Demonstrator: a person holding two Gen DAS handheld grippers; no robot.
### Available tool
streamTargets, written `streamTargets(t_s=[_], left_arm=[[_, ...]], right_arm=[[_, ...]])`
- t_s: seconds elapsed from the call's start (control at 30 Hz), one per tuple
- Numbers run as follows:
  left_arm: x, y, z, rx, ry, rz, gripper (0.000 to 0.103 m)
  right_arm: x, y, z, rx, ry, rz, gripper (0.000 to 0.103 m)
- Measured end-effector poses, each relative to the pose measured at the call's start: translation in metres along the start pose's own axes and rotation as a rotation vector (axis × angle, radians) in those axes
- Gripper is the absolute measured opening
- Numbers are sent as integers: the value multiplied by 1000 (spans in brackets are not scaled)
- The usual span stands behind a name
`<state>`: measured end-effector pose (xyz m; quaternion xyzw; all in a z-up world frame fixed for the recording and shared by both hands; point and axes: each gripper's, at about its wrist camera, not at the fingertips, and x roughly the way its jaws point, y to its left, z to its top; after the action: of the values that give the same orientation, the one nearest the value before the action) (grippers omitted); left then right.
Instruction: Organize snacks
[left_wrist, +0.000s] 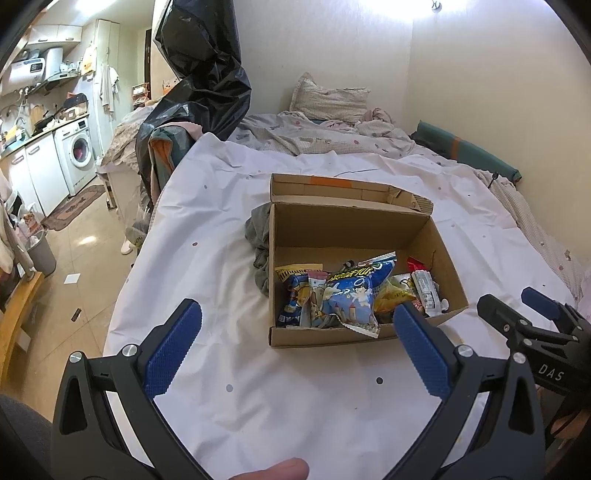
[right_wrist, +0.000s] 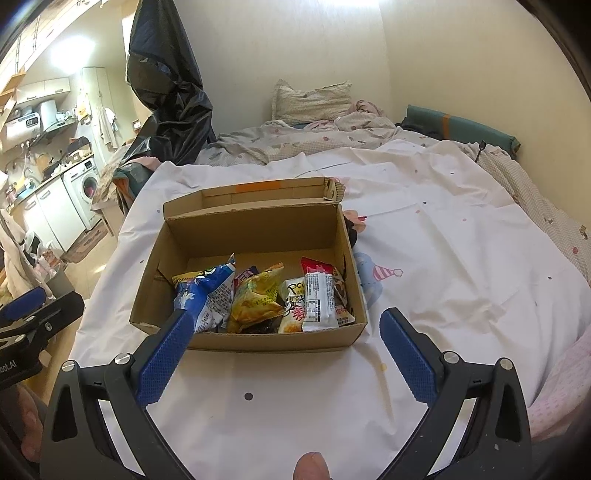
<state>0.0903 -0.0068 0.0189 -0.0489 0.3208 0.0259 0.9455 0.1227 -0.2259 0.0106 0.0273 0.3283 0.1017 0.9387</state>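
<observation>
Apparently between picks: left tongs (left_wrist: 297, 330) and right tongs (right_wrist: 282, 334) both gape wide, empty, before the cardboard box (right_wrist: 258, 225) of snack packets (right_wrist: 255, 299) mid-frame; next comes choosing one.

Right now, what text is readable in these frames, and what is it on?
"DAS": right gripper body.
"oot.AI", cut off by the frame edge: left gripper body.
"Po", partly hidden: white snack packet.
Other snack print in the cardboard box: too small to read.

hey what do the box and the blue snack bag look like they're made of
The box looks like plain brown corrugated cardboard, matte, with creased flaps and a torn corner. The blue snack bag seems to be thin glossy plastic film, judging by its crinkles, printed surface and shine.
</observation>
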Motion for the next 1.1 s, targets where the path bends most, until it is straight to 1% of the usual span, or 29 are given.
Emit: streamTargets(t_s=[1.1], left_arm=[[1,4,-3,-11,1,3,103]], right_arm=[[-1,1,0,2,1,-3,103]])
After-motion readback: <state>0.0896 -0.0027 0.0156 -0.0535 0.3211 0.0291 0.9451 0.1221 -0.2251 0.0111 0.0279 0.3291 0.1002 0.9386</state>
